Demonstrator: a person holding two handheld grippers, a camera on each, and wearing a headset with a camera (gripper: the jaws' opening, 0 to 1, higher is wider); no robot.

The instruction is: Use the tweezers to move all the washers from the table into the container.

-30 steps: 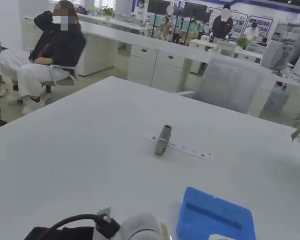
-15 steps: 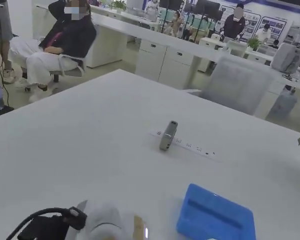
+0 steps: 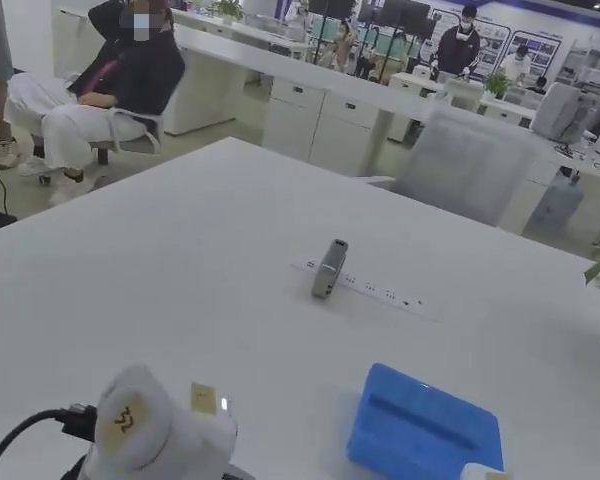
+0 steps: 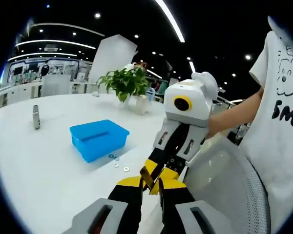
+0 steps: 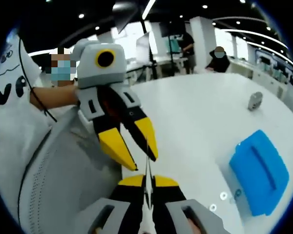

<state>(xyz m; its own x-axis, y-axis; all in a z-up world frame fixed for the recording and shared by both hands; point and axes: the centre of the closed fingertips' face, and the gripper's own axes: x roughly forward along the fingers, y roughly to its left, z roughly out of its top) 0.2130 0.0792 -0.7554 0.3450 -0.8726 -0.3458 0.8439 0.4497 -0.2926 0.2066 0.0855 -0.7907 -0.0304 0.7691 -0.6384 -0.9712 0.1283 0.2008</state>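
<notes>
My left gripper (image 5: pixel 142 162) hung with jaws apart, well away from the container (image 5: pixel 259 170); my right gripper (image 5: pixel 147 181) was clamped on the tweezers (image 5: pixel 148 170). The washers (image 5: pixel 223 196) lay just beside the container (thin, light, likely slippery): I judged pinching across one rim best.

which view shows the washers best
The left gripper view: three washers lie in the open on the table, just beside the blue container. The right gripper view has them small, near its lower edge, by the container. The head view has the container with its near side at the frame's bottom edge.
</notes>
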